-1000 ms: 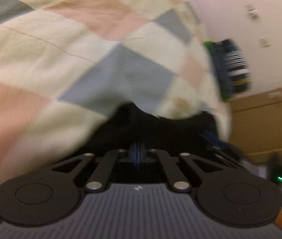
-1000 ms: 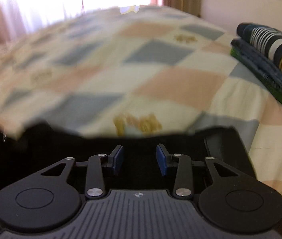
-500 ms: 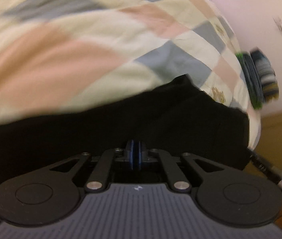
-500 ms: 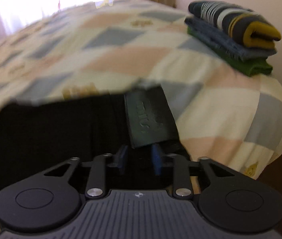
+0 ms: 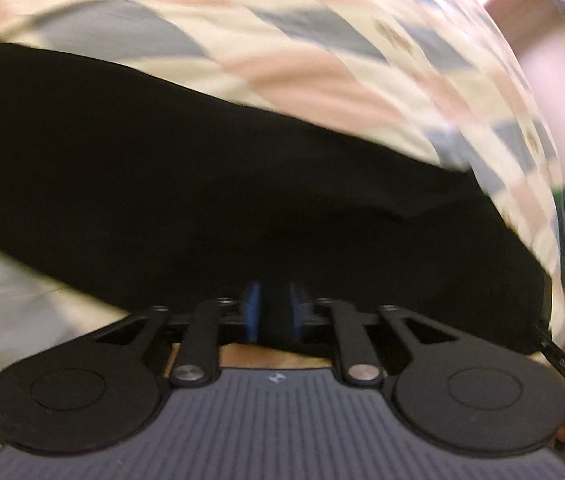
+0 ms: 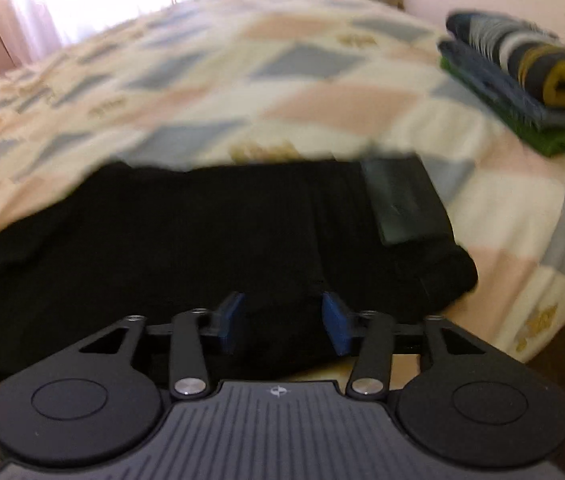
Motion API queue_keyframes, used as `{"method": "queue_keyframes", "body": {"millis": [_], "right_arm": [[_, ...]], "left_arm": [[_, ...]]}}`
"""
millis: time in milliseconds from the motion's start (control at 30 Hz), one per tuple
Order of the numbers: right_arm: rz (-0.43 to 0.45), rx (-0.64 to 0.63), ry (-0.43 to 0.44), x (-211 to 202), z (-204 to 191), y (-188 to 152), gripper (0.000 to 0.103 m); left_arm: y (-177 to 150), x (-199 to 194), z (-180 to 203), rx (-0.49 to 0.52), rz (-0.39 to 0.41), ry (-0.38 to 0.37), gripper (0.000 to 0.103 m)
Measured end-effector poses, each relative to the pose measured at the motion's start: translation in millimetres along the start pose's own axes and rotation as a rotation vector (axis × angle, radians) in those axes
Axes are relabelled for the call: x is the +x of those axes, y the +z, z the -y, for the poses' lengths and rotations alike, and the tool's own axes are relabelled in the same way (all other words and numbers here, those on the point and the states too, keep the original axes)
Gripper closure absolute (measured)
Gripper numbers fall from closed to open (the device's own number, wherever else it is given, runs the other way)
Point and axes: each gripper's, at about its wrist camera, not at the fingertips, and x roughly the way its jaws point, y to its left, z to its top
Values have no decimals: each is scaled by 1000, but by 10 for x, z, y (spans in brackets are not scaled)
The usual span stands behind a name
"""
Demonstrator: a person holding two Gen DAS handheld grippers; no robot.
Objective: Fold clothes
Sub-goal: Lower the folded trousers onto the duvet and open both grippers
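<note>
Item: black garment, lying spread on the bed near its front edge, on the patchwork quilt. Both views blurred, so detail is limited.

Handling (judgement): soft, limp cloth, light, no stiffness; it will drape and sag wherever unsupported. Not fragile. Not slippery against rubber pads, but single layers can slide off each other. A thicker band w/ a sheen sits at the garment's right end, prob. a waistband or hem (cannot confirm). Best hold: near edge or corners, pinching through all layers; the band end gives the firmest bite.

Left tongs: blue pads a narrow gap apart, black cloth between them. Whether they actually pinch it or merely straddle it, cannot tell.

Right tongs: pads clearly apart, wide gap, positioned over the garment's near edge w/ cloth lying between them; holding nothing.

Also noted: stack of folded clothes at the bed's far right corner, well apart from the work.
</note>
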Motion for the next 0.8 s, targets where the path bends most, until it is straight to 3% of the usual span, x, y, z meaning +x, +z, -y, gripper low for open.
{"method": "queue_keyframes", "body": {"millis": [67, 167, 233, 300, 533, 700, 800], "right_arm": [[-4, -51, 55, -45, -146, 18, 49], [-122, -143, 18, 109, -366, -20, 50], [-149, -114, 39, 69, -451, -28, 51], [-155, -100, 80, -34, -550, -13, 47], [-151, -126, 149, -492, -1107, 1, 40], [-117, -45, 160, -953, -1564, -183, 34], [-95, -16, 169, -1209, -1865, -352, 31]], "left_arm": [[-63, -158, -240, -77, 23, 34, 81], [-138, -366, -508, -155, 28, 116, 81], [-151, -503, -579, -166, 31, 152, 79], [-143, -653, -623, -158, 34, 180, 70], [-63, -1047, -394, 40, 14, 259, 58], [-137, -1424, -317, 203, 32, 271, 37], [-218, -1664, -420, 251, 46, 252, 37]]}}
